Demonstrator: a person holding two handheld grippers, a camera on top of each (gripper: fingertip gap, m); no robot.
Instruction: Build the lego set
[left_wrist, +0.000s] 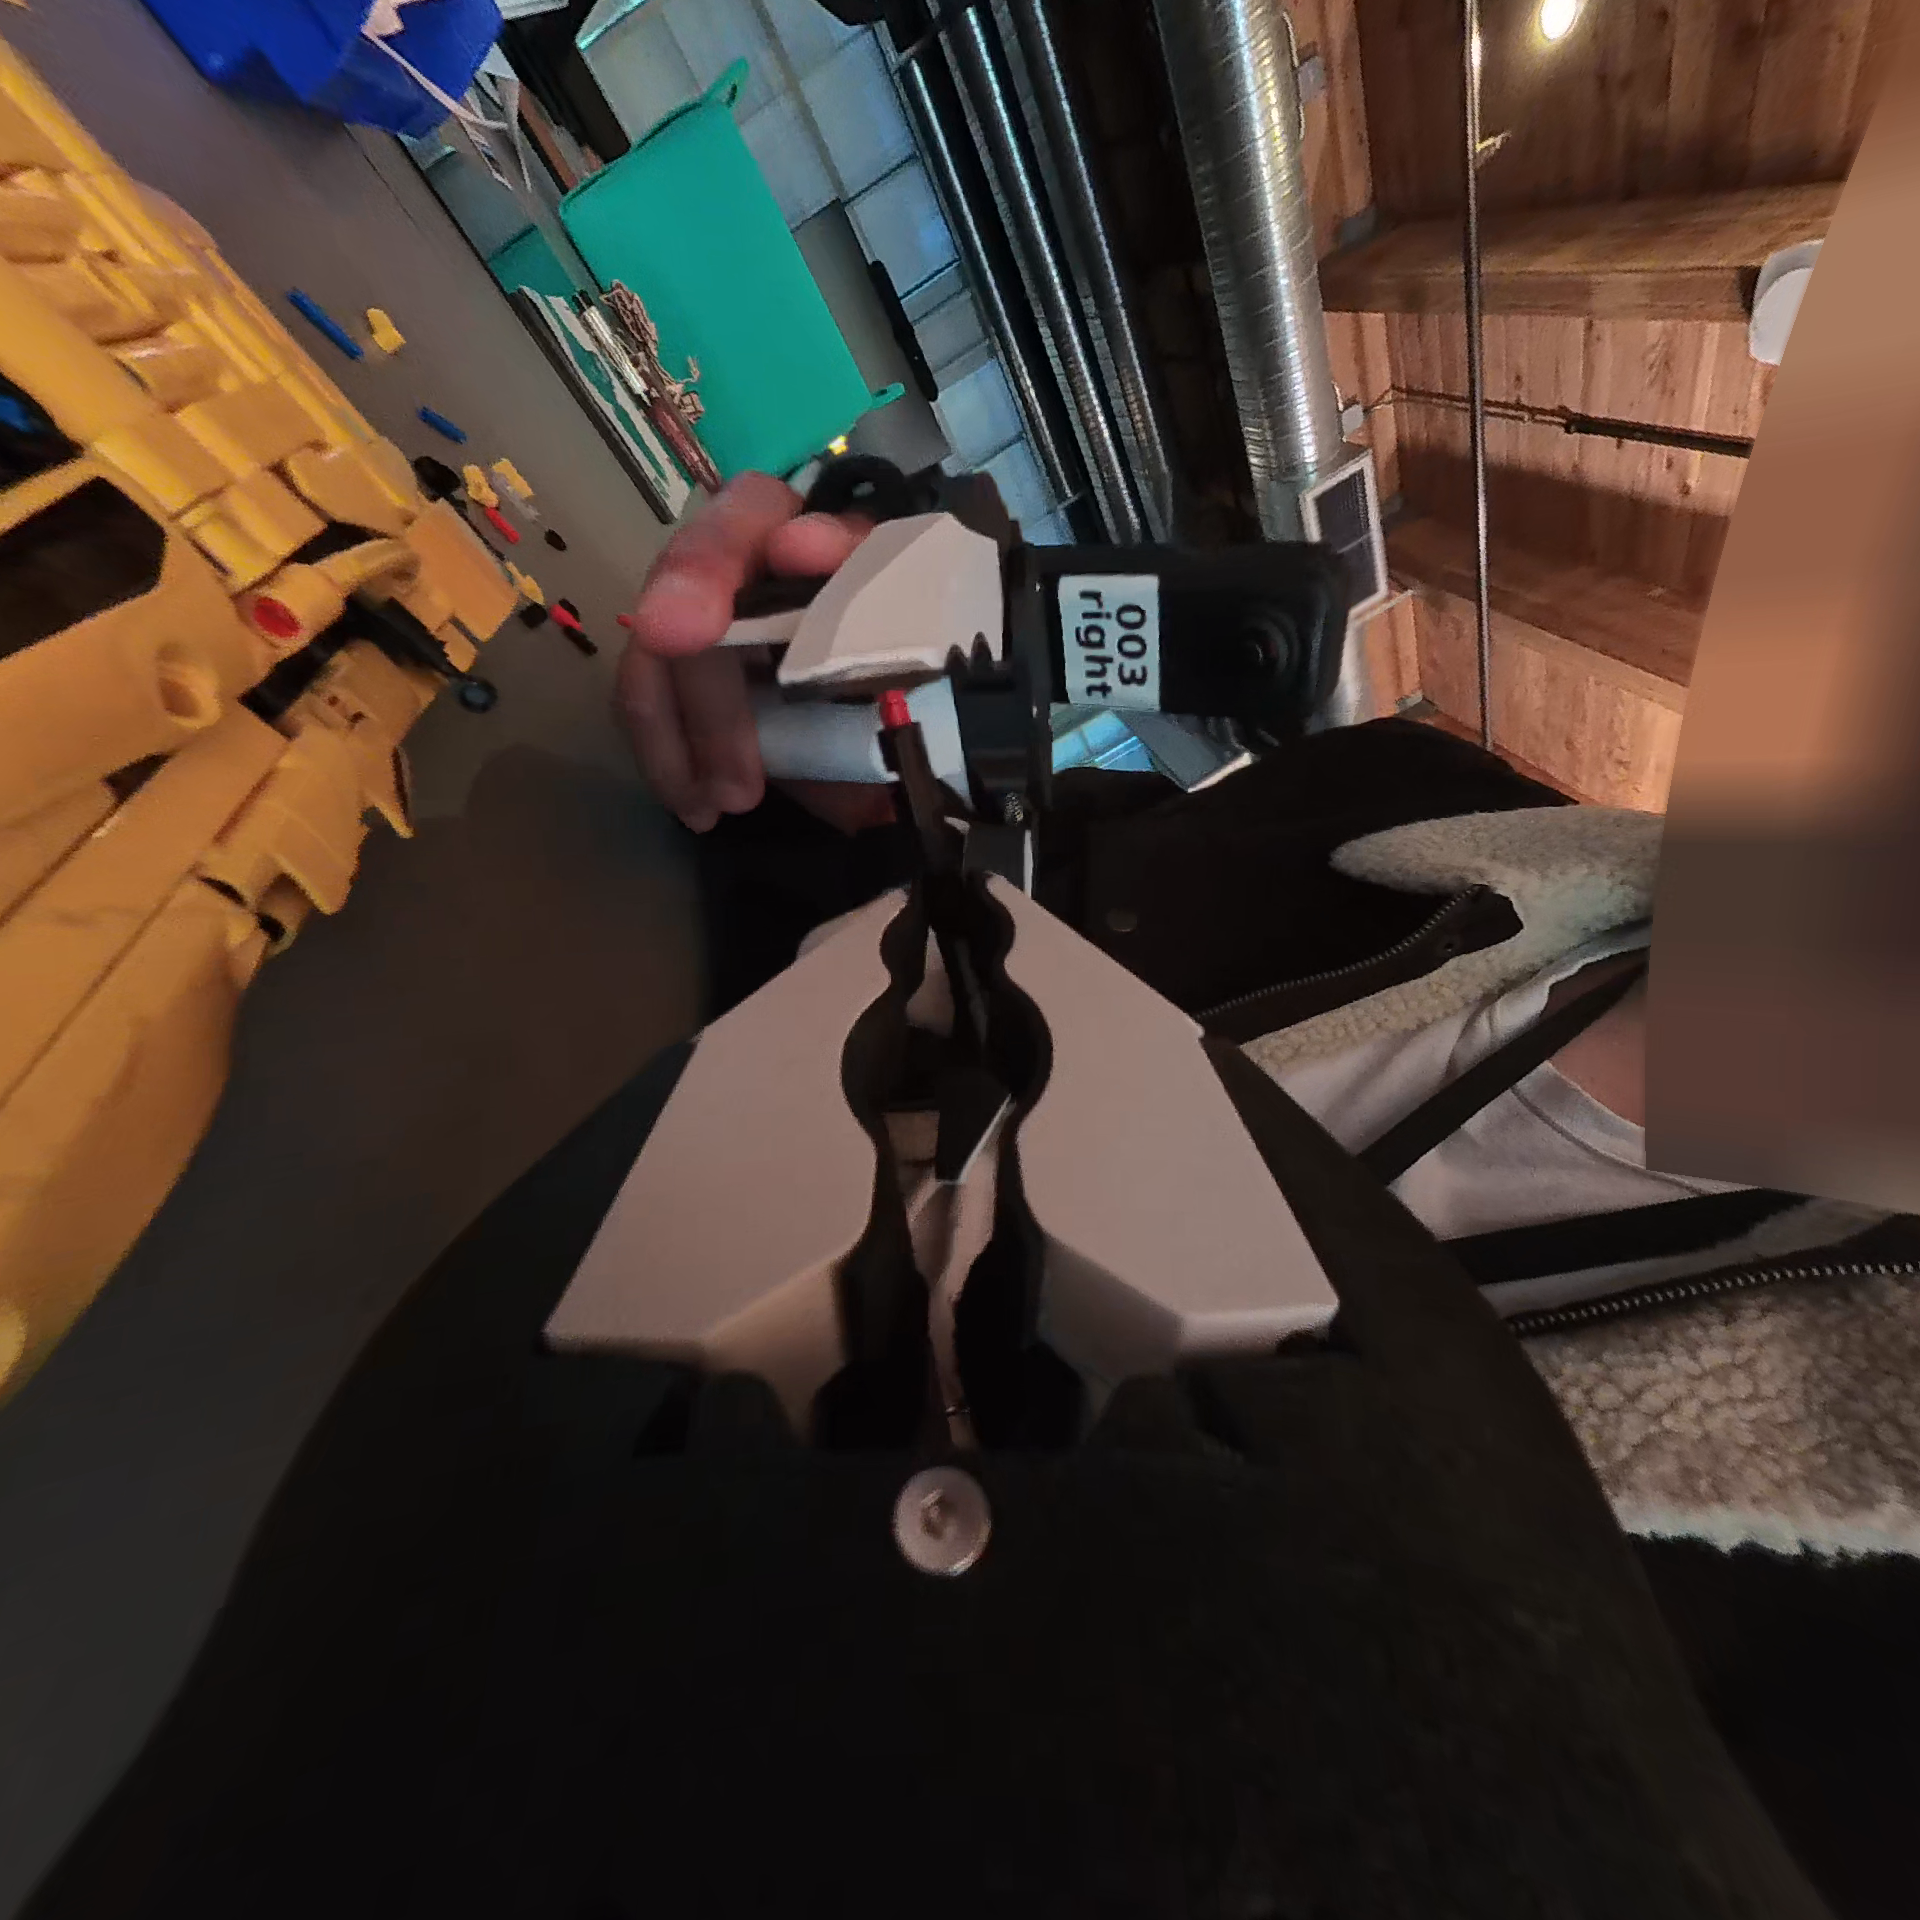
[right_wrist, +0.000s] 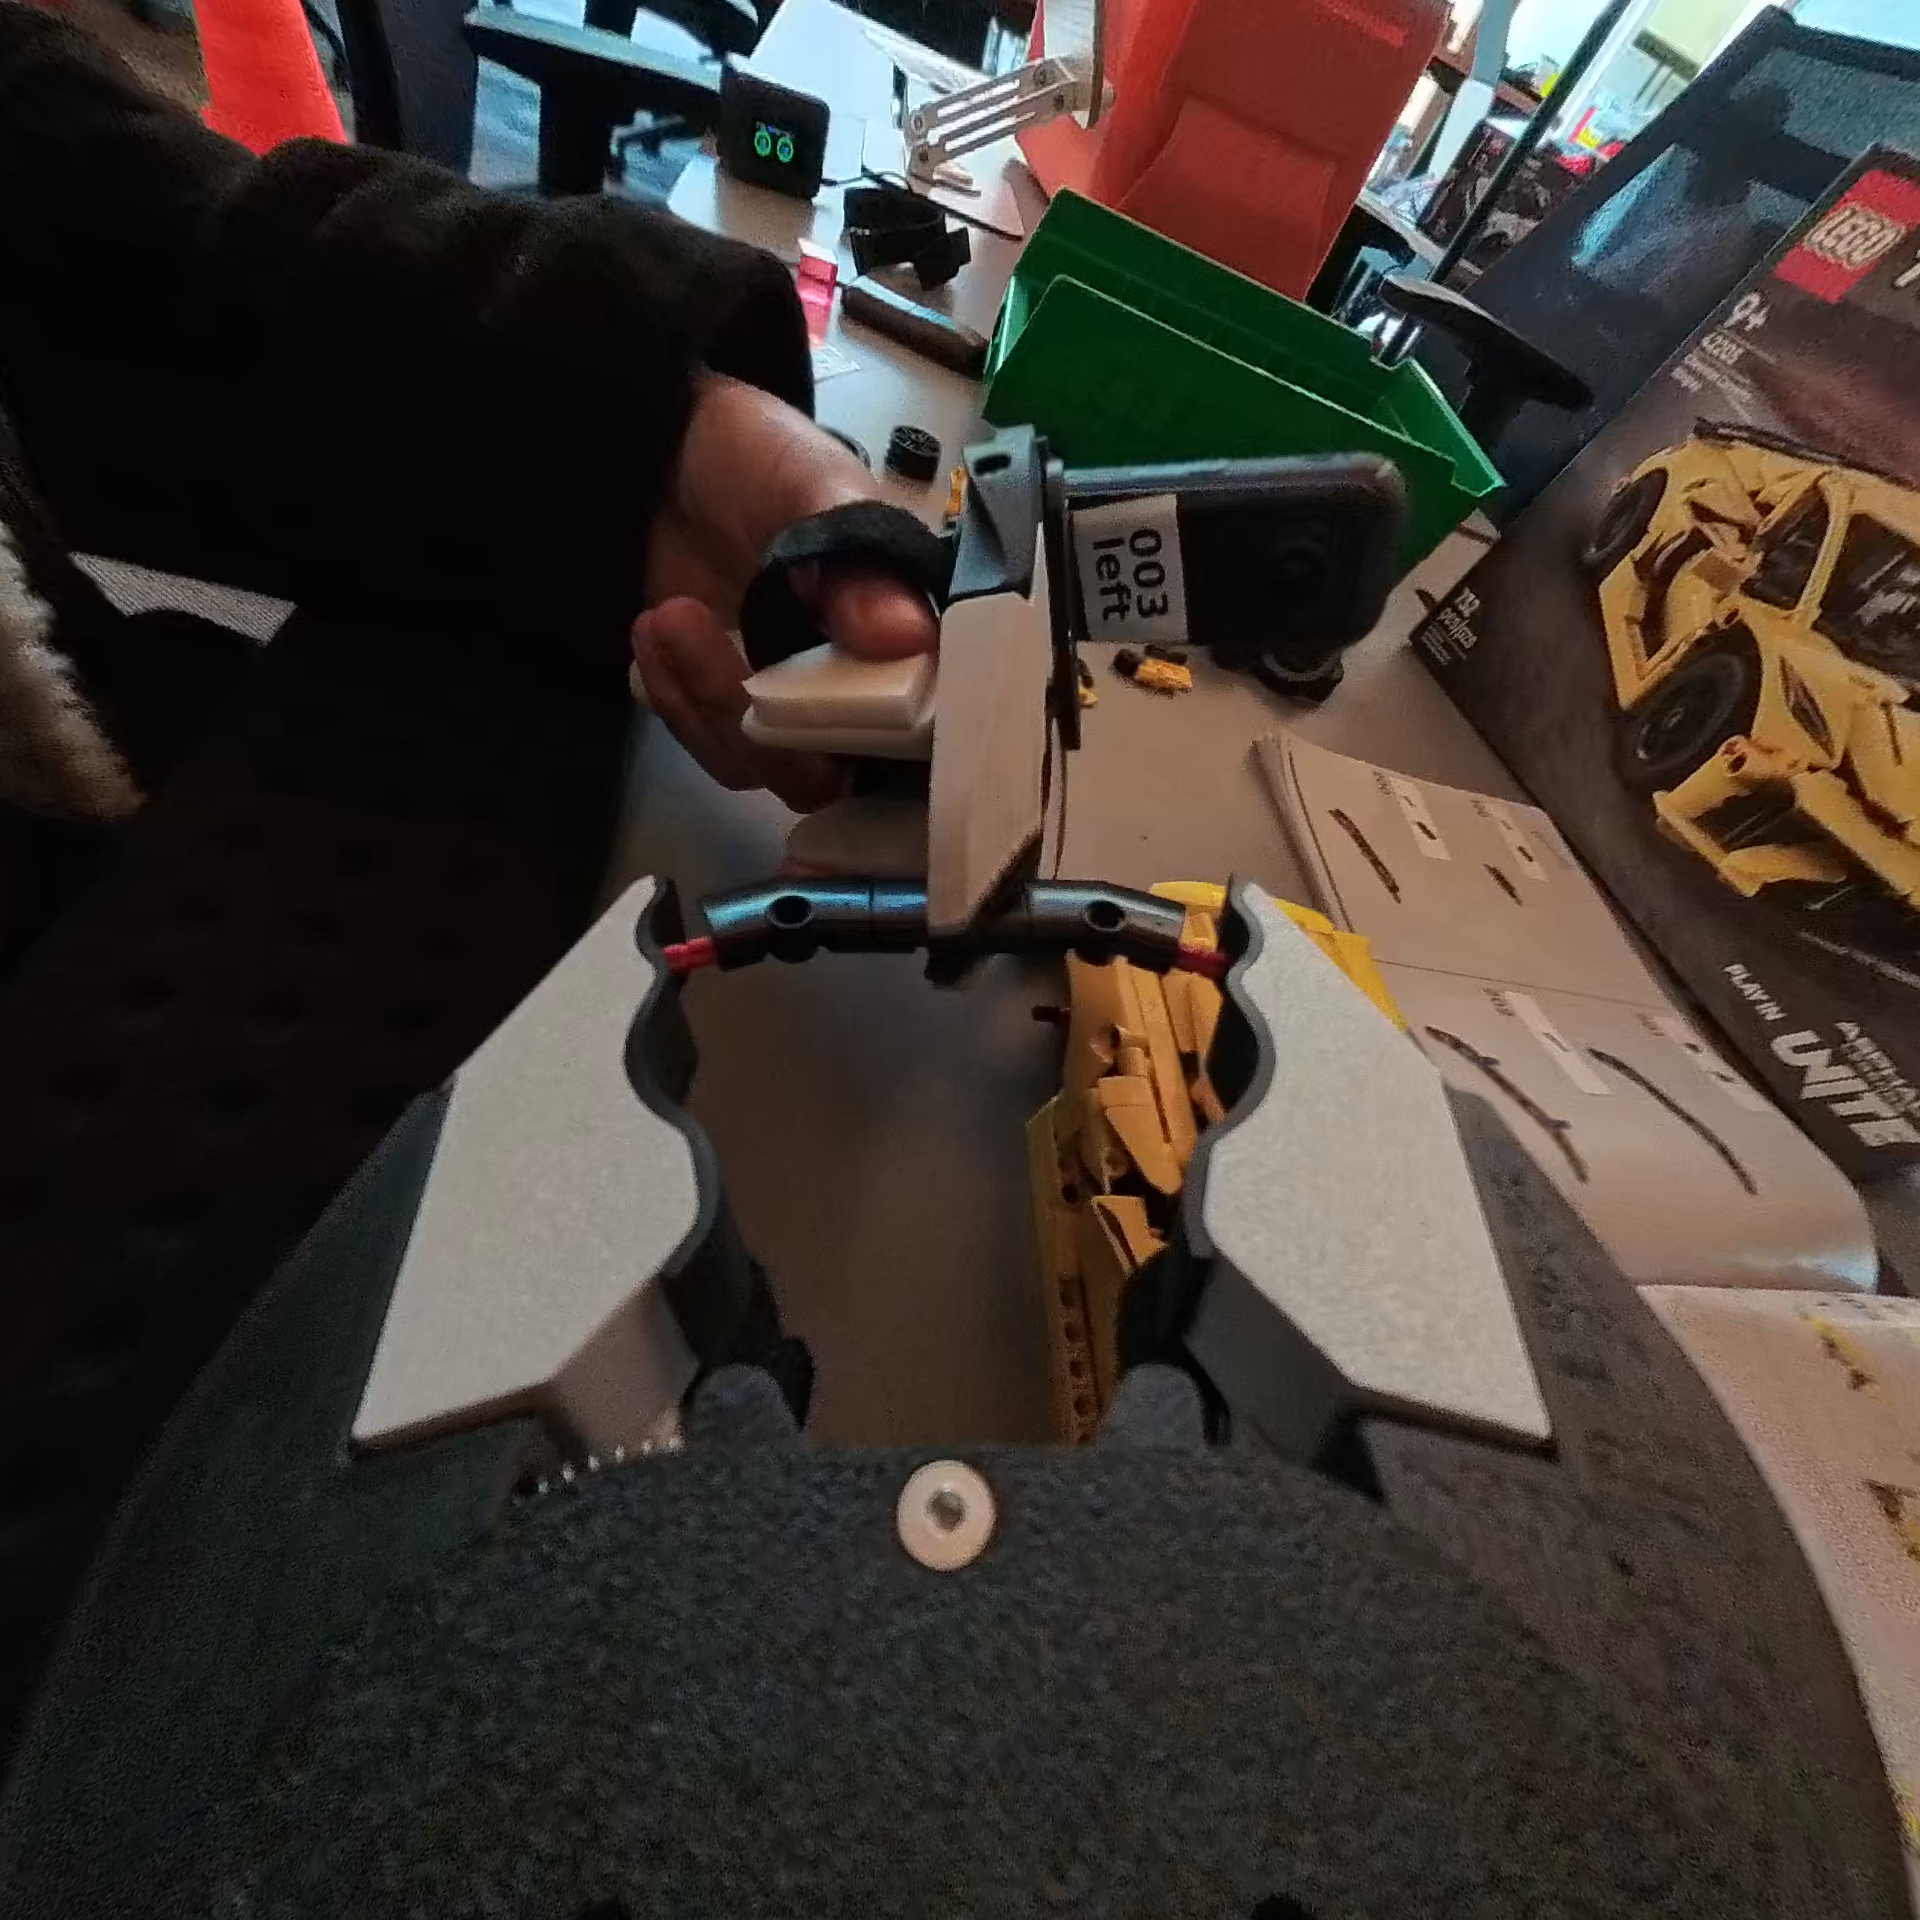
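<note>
Lego rod (right_wrist: 935, 920), black with red ends, is gripped by both claws, left (right_wrist: 977, 914) and right (right_wrist: 951, 940), beside a printed box (right_wrist: 1662, 727).

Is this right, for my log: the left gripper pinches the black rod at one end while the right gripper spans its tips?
No: the left gripper pinches the black rod at its middle, per the right wrist view; the right gripper does span its tips.

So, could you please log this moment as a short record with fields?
Held part: black rod assembly with red pins at its ends
Right claw: spans the assembly end to end, its tips at the red pins
Left claw: shut on the assembly's middle
Below: yellow car model on the grey table
Nearby: instruction booklet, set box
</note>
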